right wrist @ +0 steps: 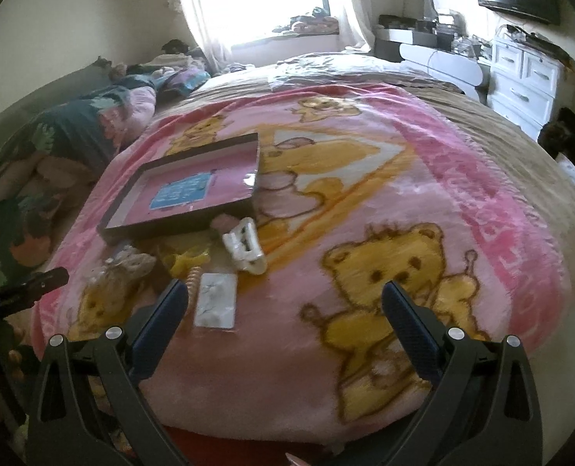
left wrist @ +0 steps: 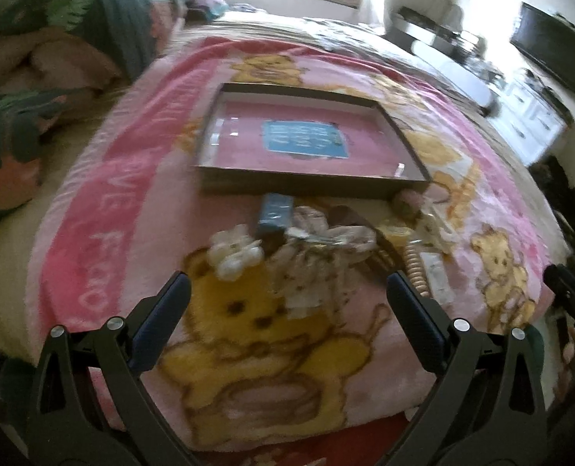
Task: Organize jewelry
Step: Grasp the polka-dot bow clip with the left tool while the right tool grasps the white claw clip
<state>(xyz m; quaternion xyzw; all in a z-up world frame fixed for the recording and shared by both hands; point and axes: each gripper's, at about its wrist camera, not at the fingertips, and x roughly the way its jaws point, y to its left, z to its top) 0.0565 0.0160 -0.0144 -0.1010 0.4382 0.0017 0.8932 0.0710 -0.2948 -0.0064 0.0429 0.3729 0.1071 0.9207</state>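
Two handheld grippers hover above a bed covered by a pink bear-print blanket (right wrist: pixel 365 202). The left gripper (left wrist: pixel 287 291) is spread wide and holds nothing; its fingers (left wrist: pixel 171 303) frame a blurred heap of jewelry (left wrist: pixel 318 248) lying on the blanket, without touching it. The right gripper (right wrist: pixel 285 303) is also wide open and empty, over bare blanket just beside a small white packet (right wrist: pixel 215 305). A shallow box (right wrist: pixel 186 190) with a pink floor sits just behind the heap, with a white hair claw (right wrist: pixel 244 250) near its corner.
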